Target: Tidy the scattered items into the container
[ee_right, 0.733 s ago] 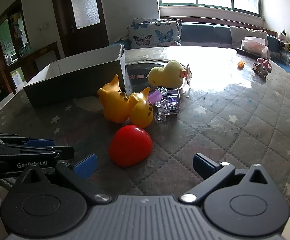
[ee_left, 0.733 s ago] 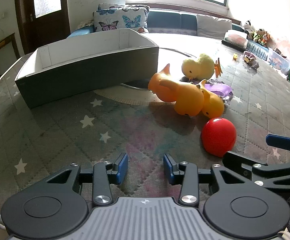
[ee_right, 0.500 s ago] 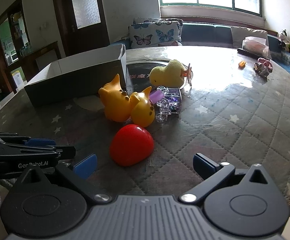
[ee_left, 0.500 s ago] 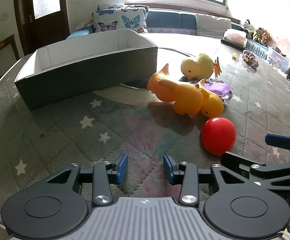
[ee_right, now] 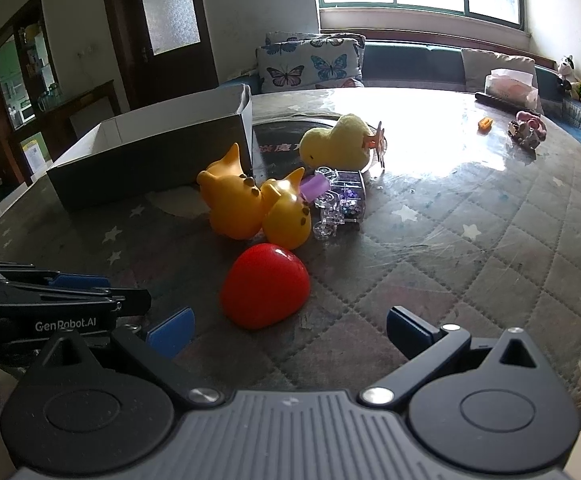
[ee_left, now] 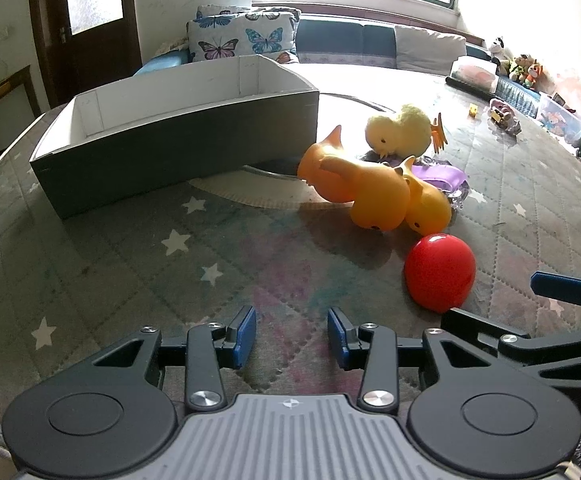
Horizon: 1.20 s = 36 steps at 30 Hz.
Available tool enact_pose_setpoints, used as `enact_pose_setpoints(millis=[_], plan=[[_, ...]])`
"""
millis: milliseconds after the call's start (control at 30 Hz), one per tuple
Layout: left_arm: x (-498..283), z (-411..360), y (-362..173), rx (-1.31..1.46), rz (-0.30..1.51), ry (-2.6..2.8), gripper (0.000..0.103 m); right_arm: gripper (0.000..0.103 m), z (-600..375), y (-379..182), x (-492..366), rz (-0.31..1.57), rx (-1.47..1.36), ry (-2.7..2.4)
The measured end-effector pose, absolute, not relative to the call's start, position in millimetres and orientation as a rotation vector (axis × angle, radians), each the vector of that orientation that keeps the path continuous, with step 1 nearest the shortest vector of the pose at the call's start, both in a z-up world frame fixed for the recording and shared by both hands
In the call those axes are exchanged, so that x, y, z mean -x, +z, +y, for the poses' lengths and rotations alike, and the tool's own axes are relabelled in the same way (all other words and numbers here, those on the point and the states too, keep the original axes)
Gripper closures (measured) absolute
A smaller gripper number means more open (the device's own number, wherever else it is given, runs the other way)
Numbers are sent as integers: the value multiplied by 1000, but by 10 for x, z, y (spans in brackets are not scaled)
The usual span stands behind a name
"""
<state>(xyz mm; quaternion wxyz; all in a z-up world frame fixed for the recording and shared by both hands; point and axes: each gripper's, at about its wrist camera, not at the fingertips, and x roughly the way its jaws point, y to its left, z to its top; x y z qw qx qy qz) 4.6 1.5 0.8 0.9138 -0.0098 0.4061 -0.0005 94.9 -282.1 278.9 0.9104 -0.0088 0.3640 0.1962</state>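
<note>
Straddling the red ball [ee_right: 265, 285], the right gripper [ee_right: 286, 328] gaped empty; the left gripper [ee_left: 291, 334] stood apart, empty; squeezed off-centre, the ball probably would roll.

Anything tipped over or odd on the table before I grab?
Yes: the two orange rubber ducks lie toppled head-down against each other, and the fluffy yellow chick is tipped forward onto its beak. Nothing looks spilled or broken.

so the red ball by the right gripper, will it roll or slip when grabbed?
The red ball looks smooth and glossy, so the pads may slip. Its rounded shape will probably roll if nudged, though one side looks flattened. The right gripper stands wide open, likely enough to straddle it.
</note>
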Motion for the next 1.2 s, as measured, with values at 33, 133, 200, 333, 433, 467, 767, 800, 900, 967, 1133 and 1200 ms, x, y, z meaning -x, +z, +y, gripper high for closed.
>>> enact_pose_setpoints(millis=[33,133,200,333,433,467,767,800,900,967,1133,1200], plan=[[-47,16,8,20,837,-1,60,0,-2821,2789,-949,751,18,405],[-52,19,9,19,838,-1,60,0,-2819,2788,-950,751,21,409],[-56,19,8,17,839,0,60,0,-2813,2790,-950,749,25,407],[-64,13,4,14,841,0,60,0,-2806,2789,-954,749,27,409],[-69,10,3,11,843,-1,60,0,-2801,2783,-962,754,30,409],[-72,10,4,11,844,-1,60,0,-2798,2780,-965,755,30,410],[-95,11,4,8,846,0,60,0,-2783,2749,-994,768,33,411],[-97,12,5,7,847,0,60,0,-2781,2747,-997,768,33,411],[-105,12,7,7,848,-2,60,0,-2777,2744,-1003,770,35,411],[-109,18,7,9,849,-2,60,0,-2777,2745,-1008,771,34,411],[-126,21,14,7,850,-2,60,0,-2767,2741,-1022,774,35,415],[-135,21,15,7,851,-3,60,0,-2765,2738,-1030,775,34,415]])
